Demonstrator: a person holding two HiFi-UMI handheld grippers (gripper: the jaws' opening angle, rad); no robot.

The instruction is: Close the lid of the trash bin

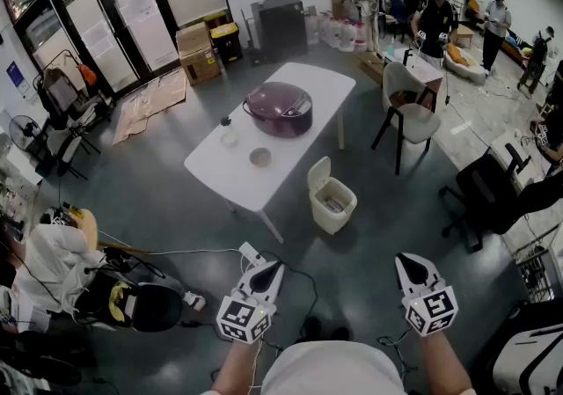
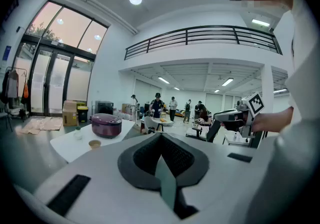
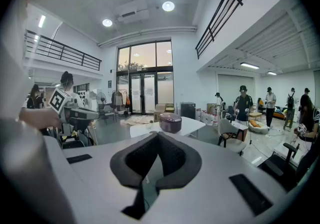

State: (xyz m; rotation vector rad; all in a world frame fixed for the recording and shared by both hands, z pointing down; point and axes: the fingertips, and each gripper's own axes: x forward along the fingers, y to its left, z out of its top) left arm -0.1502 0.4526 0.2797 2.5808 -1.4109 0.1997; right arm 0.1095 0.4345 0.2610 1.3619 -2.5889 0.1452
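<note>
The cream trash bin [image 1: 332,202] stands on the floor by the near right side of the white table [image 1: 290,76]. Its lid [image 1: 318,172] stands raised at the back, and the inside shows. Both grippers hang low in the head view, well short of the bin. My left gripper [image 1: 264,267] is shut with nothing in it, and its jaws [image 2: 160,136] meet in a point. My right gripper [image 1: 411,265] is likewise shut and empty [image 3: 157,136]. The bin does not show in either gripper view.
A purple rice cooker [image 1: 279,108], a small bowl [image 1: 260,157] and a cup [image 1: 229,137] sit on the table. A chair [image 1: 406,112] stands to the right. Cables and a power strip [image 1: 251,254] lie on the floor near my left gripper. Several people stand at the back.
</note>
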